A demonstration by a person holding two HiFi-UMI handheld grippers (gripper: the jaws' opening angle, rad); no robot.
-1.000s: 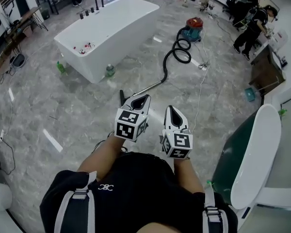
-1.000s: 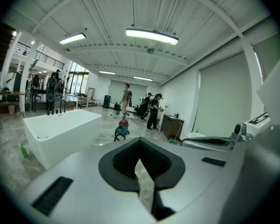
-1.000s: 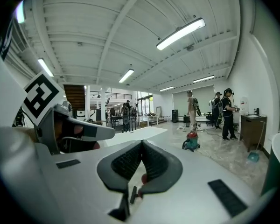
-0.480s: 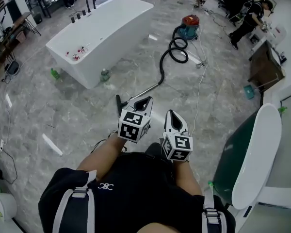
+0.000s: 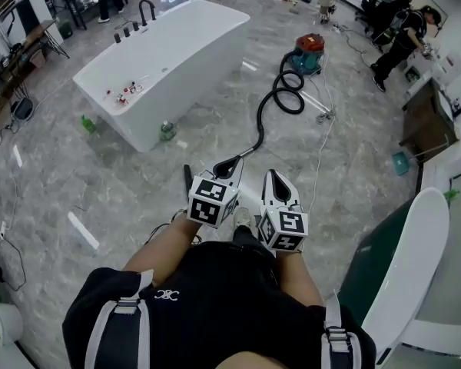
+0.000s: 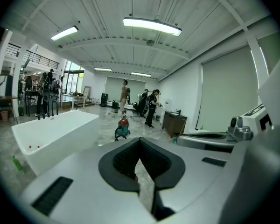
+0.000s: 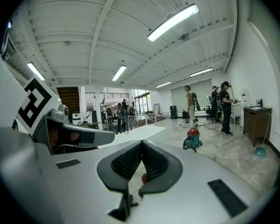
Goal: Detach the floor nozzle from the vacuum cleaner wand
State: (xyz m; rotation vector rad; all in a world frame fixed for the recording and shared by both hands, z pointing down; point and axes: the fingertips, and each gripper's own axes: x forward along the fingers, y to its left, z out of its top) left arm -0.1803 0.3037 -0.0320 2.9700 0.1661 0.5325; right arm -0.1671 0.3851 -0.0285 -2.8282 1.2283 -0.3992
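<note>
The vacuum's red and teal canister (image 5: pixel 309 50) stands on the marble floor up ahead, also visible as a canister (image 6: pixel 122 129) in the left gripper view and a canister (image 7: pixel 192 139) in the right gripper view. Its black hose (image 5: pixel 283 91) coils toward me into the metal wand (image 5: pixel 246 152). The black floor nozzle (image 5: pixel 187 178) lies just left of my left gripper (image 5: pixel 229 164). That left gripper (image 6: pixel 140 141) is shut and empty, hovering over the wand's lower end. My right gripper (image 5: pixel 275 177) is beside it, and the right gripper (image 7: pixel 141 143) is shut and empty too.
A white bathtub (image 5: pixel 169 52) stands at the left with green bottles (image 5: pixel 87 124) by its base. A white cable (image 5: pixel 320 129) runs along the floor at the right. A large white and green fixture (image 5: pixel 403 260) is close on my right. People (image 5: pixel 403 41) work at the far right.
I have walked forward: the wand and floor nozzle now lie right by my grippers instead of ahead of them. Both grippers stayed shut.
</note>
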